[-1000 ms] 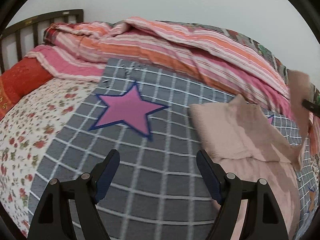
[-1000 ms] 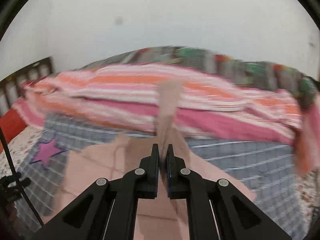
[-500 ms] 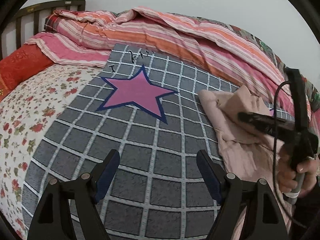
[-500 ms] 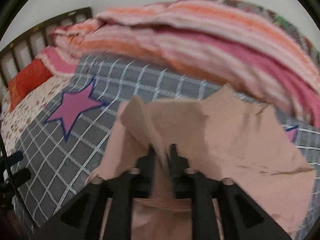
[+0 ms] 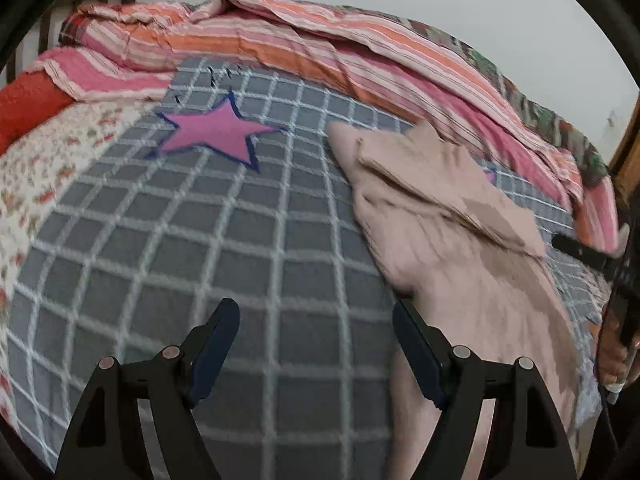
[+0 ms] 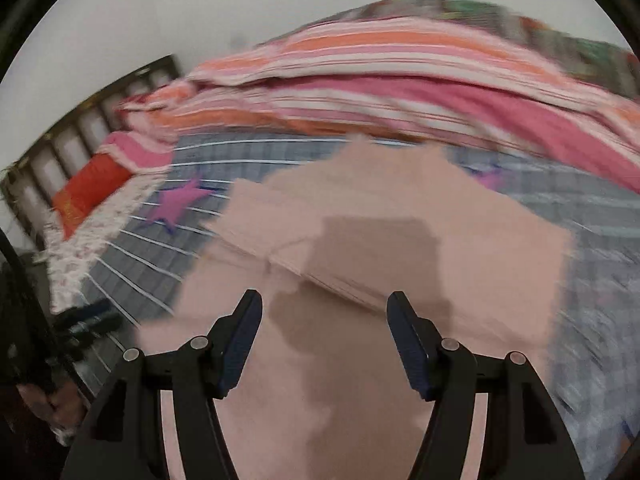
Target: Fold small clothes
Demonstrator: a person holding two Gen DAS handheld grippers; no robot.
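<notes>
A pale pink garment [image 5: 448, 232] lies on the grey checked bedspread [image 5: 224, 248], its far part folded over itself. It also fills the middle of the right wrist view [image 6: 384, 240]. My left gripper [image 5: 316, 344] is open and empty, over the bedspread just left of the garment's near edge. My right gripper [image 6: 324, 332] is open and empty, directly above the garment. The right gripper also shows at the right edge of the left wrist view [image 5: 588, 256].
A rumpled pink and orange striped quilt [image 5: 320, 52] lies along the far side of the bed. A pink star [image 5: 216, 132] marks the bedspread. A floral sheet [image 5: 44, 160] and red pillow [image 5: 28, 108] lie left, by the dark headboard [image 6: 76, 132].
My right gripper opened and let go of the garment's corner, which now lies folded over the garment. The right gripper pulled back to the right. The left gripper stayed open.
</notes>
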